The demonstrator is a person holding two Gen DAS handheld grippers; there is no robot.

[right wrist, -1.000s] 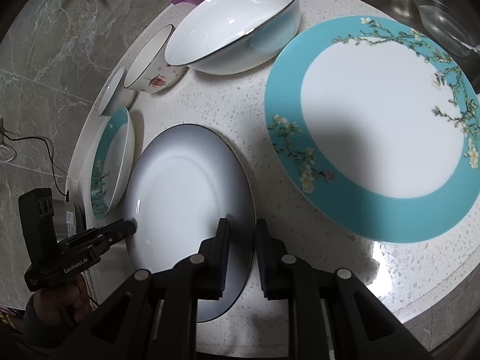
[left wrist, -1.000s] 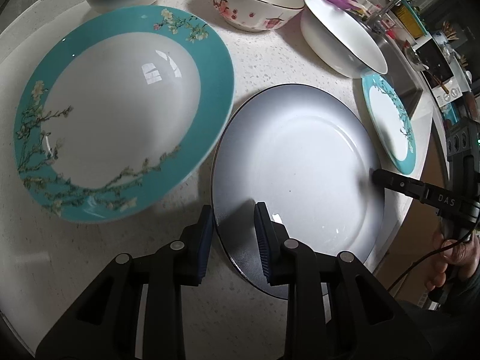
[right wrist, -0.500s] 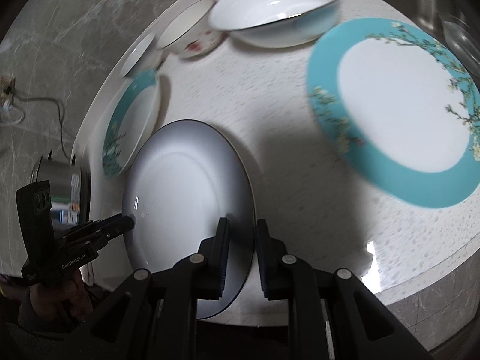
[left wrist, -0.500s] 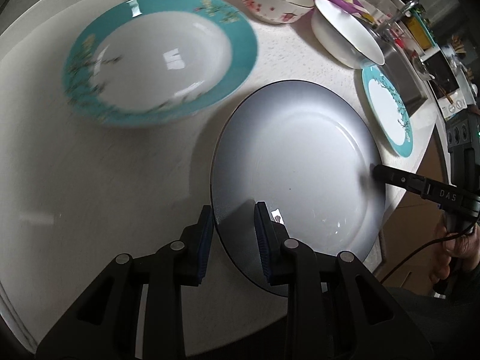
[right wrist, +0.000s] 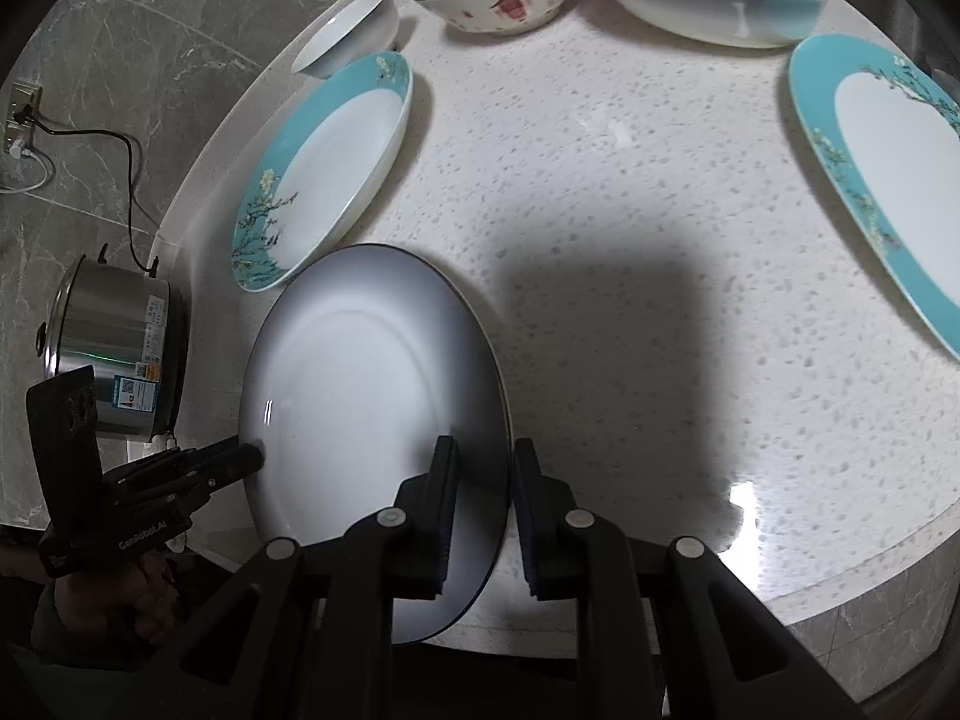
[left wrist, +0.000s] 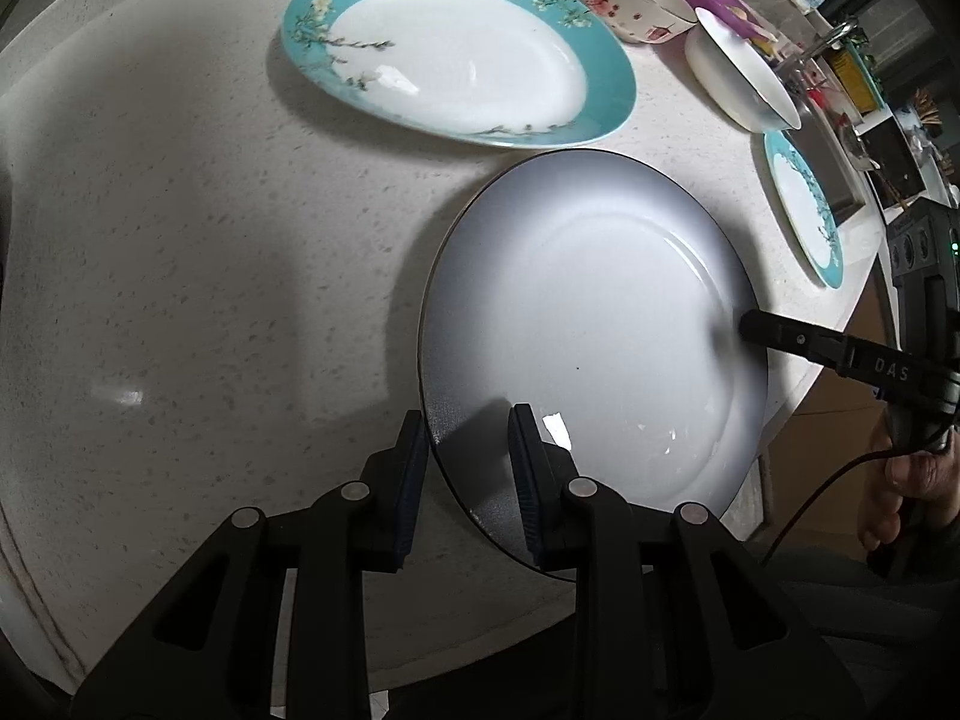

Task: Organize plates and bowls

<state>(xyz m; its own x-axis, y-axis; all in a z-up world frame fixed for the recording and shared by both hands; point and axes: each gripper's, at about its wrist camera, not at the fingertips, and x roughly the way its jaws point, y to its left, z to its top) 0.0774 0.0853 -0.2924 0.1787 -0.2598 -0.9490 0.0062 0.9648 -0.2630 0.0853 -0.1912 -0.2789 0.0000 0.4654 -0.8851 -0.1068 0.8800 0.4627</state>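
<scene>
The grey plate (left wrist: 594, 324) is gripped by both claws: the left claw (left wrist: 468, 462) at its 7 o'clock rim, the right claw (right wrist: 483, 498) at 5 o'clock, above the table (left wrist: 210, 276).

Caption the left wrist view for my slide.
Both claws, left and right, grip opposite rims of a grey-white plate beside a teal floral plate.

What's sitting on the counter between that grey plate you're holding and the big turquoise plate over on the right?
Nothing. In the right wrist view, only bare speckled counter and a dark shadow separate the grey plate from the turquoise plate.
</scene>
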